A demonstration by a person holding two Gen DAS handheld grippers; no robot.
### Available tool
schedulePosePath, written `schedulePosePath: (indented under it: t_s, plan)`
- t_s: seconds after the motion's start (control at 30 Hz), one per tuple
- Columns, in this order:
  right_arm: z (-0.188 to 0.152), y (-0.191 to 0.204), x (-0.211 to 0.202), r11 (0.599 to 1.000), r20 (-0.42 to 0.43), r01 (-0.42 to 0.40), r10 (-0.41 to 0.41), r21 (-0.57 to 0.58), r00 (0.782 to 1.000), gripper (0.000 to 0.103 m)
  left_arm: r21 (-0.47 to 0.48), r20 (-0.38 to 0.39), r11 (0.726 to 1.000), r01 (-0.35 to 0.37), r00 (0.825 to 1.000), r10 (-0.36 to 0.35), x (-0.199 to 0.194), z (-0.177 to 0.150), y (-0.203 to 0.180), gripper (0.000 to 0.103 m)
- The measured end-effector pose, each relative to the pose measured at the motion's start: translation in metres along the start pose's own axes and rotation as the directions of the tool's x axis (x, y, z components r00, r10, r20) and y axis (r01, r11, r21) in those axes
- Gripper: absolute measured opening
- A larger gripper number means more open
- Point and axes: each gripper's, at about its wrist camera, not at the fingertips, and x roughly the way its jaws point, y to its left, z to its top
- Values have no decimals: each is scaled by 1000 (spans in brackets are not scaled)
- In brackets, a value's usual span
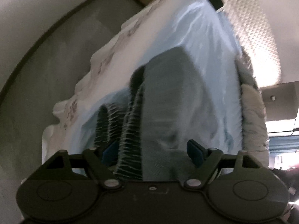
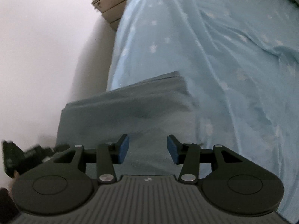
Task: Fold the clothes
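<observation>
In the left wrist view, the left gripper (image 1: 151, 154) points down at a grey-teal garment (image 1: 168, 97) that lies on the light blue bedsheet (image 1: 196, 28). Its jaws stand wide apart. The garment's ribbed band (image 1: 129, 130) and some flat cloth are between the blue pads (image 1: 194, 154), but the pads do not seem to press on it, so I read this claw as released. The picture is blurred, so I cannot tell if a pad touches the cloth.

In the right wrist view, the right gripper (image 2: 147, 149) is also released; both blue pads (image 2: 124, 149) are apart, with nothing pinched between them. Below it the same garment (image 2: 121, 108) lies near the edge of the bed (image 2: 233, 74), already folded at least once, with a thick layered edge on the far side. A wooden nightstand (image 2: 110, 5) stands by the wall.

My judgement is that the hands are between grasps. To do the next fold well, each claw should take all layers at a corner, not only the top one. Both should lift together and lay the cloth down evenly, so that the ribbed band does not slip out.
</observation>
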Motion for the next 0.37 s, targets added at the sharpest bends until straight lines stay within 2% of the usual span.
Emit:
schedulePosePath:
  t_s: [0.07,0.17,0.3,0.33,0.37]
  plan:
    - [2,-11,10,1000,-13,-9,9,9,1000,66,-14,-29,1000,6,1000,-7,12,2,8,78]
    - [9,-24,37,1000,-60,-17,19,22,998,76,-43,-44,998,36,998,-38,23,5,17,79]
    - [16,-39,71,998,-142,-10,18,58,990,79,-43,-71,997,61,995,-64,37,8,17,81]
    - [17,-41,77,998,-161,2,8,63,987,79,-40,-74,997,62,995,-65,39,7,16,79]
    - [12,-42,79,997,-177,3,9,71,984,79,-41,-75,997,69,995,-72,41,8,15,70]
